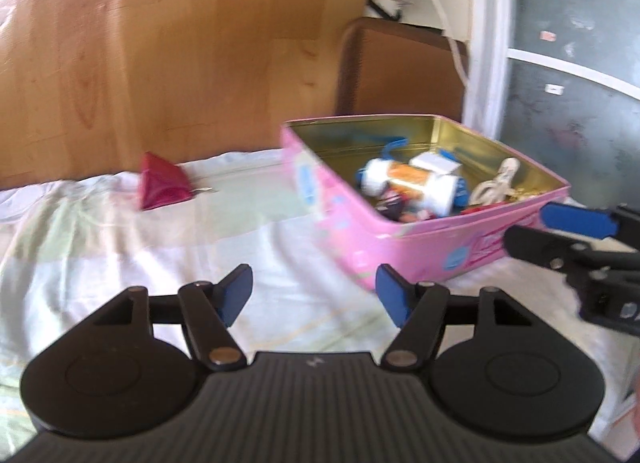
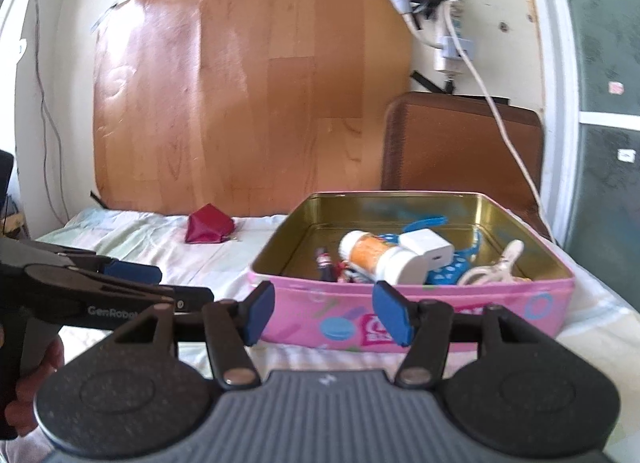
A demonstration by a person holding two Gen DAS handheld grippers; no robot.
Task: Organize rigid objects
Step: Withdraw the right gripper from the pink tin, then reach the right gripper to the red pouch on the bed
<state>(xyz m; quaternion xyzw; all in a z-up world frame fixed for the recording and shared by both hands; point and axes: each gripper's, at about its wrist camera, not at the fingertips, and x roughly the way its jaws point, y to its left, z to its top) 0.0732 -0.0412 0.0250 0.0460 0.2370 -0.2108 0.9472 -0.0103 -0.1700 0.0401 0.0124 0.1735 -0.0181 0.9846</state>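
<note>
Honestly, you looked nearly done: pill bottle, charger and scissors sat in the pink tin, red pouch lay outside on the sheet, while your left gripper and right gripper both gaped empty.

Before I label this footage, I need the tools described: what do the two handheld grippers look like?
Both match: the left gripper and right gripper have matte black bodies, ribbed in the middle, two round discs, black linkage arms with silver rivets, and blue finger pads. White "GenRobot" lettering marks the left one's side. No cables or sleeves show.
</note>
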